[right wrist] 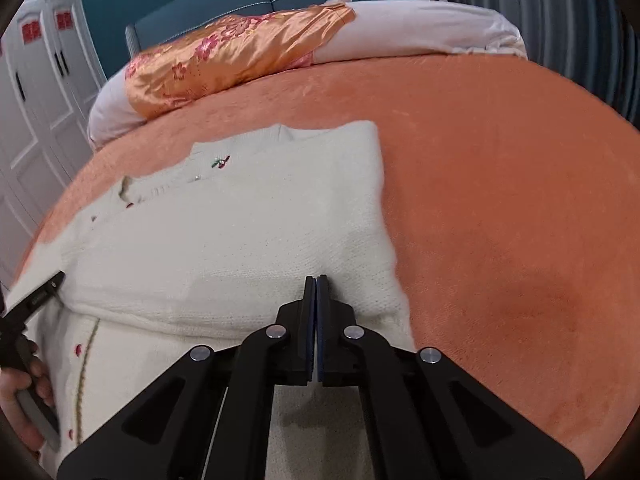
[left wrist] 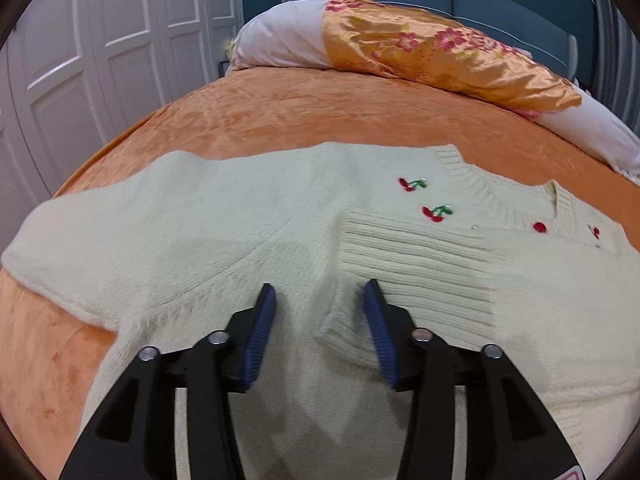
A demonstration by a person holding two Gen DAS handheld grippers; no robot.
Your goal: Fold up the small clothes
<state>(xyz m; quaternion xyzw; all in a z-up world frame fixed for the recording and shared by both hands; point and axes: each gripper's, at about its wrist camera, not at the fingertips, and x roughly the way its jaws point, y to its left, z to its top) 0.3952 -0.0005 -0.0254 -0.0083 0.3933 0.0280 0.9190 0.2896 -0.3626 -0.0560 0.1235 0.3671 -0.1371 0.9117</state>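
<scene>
Your left claw (left wrist: 320, 292) stands with its blue pads apart over the middle of the cream cardigan (left wrist: 248, 232), nothing pinched between them, while your right claw (right wrist: 316, 280) has its pads pressed together at the lower centre of its view; whether a thin bit of knit is caught there I cannot tell. The cardigan lies on the orange bed cover (left wrist: 280, 112), front up, with the cherry embroidery (left wrist: 438, 213) and neckline toward the right of the left view. One sleeve is already folded in: its ribbed cuff (left wrist: 412, 260) lies across the chest just right of your left claw, and the right view shows that side ending in a straight folded edge. The other sleeve (left wrist: 80, 236) is spread out at the left of the frame. By my judgement you are under halfway: that sleeve needs bringing in, then the body folding up.
</scene>
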